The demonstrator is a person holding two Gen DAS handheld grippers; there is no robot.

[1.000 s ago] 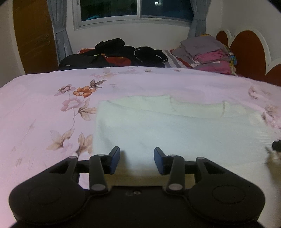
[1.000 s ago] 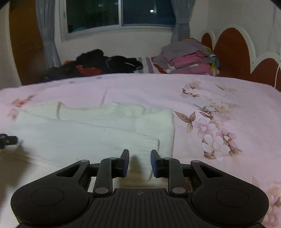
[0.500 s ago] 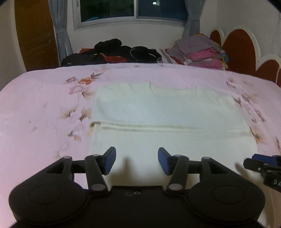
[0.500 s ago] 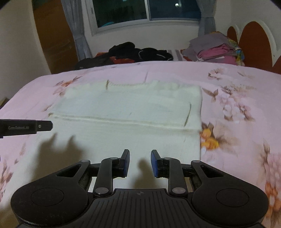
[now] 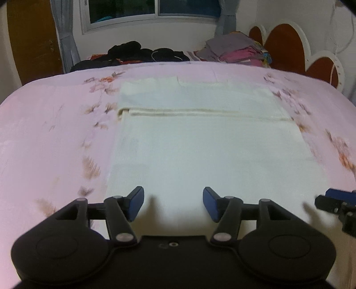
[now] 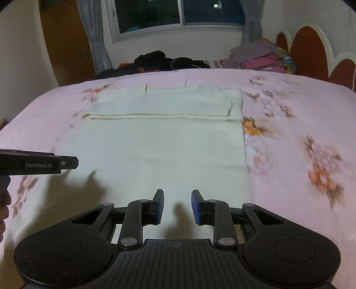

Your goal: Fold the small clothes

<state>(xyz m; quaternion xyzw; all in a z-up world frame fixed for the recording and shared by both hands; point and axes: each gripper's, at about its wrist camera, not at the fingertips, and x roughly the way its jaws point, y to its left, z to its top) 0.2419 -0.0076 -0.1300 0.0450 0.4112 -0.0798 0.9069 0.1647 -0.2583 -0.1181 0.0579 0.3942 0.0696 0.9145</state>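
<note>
A cream knitted garment [image 5: 200,144] lies flat on the pink flowered bedspread [image 5: 55,133], with a folded-over band across its far part. It also shows in the right wrist view [image 6: 164,142]. My left gripper [image 5: 173,203] is open and empty, hovering above the garment's near edge. My right gripper [image 6: 177,206] is open and empty, above the near edge toward the garment's right side. The right gripper's fingertips [image 5: 333,200] show at the right edge of the left wrist view. The left gripper's body [image 6: 37,164] shows at the left of the right wrist view.
A pile of dark clothes [image 5: 133,55] and a stack of folded clothes [image 5: 235,51] lie at the bed's far end under a window [image 5: 155,9]. A brown scalloped headboard [image 5: 287,49] is at the right, a wooden door [image 5: 33,40] at the left.
Both grippers have pulled back and risen from the garment's far part to its near edge. Both sets of fingers have opened wider. The folded band now lies flat.
</note>
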